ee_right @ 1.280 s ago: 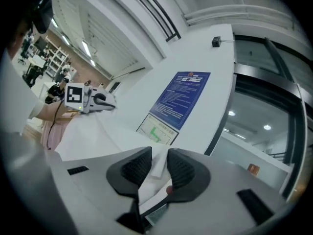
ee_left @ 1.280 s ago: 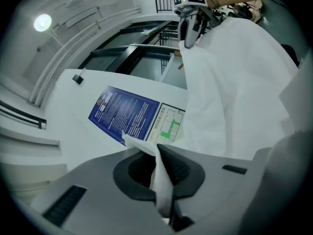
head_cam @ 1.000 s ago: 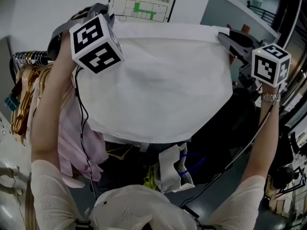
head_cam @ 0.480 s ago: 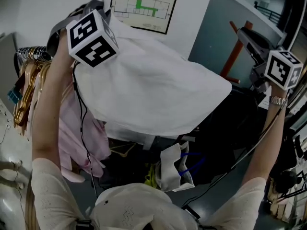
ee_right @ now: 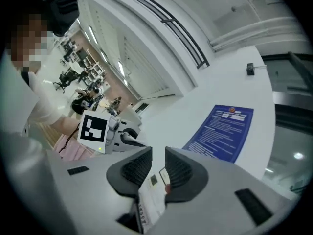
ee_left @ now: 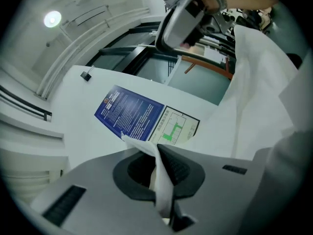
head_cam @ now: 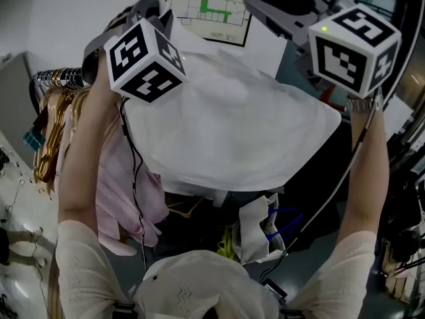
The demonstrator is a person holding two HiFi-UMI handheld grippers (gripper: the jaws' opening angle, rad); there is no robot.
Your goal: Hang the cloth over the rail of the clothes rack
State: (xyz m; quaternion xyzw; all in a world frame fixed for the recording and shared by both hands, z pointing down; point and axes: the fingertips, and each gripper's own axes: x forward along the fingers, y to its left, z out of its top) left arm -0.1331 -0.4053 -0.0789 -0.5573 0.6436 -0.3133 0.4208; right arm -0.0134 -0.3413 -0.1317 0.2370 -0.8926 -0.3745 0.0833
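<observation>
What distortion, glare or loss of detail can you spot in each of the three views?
Head view: the cloth is so bright that its folds barely show. Left gripper view: dark round border, bent straight lines, a ceiling lamp flares. Right gripper view: same bending; the blue poster looks skewed.

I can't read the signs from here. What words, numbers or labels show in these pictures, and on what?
Nothing legible.
Blue poster on the wall: print too small to read.
Floor plan sign beside it: heading blurred, unreadable.
White tag low in the right gripper view: tiny print, unreadable.
Marker cubes: black-and-white patterns, no words.
</observation>
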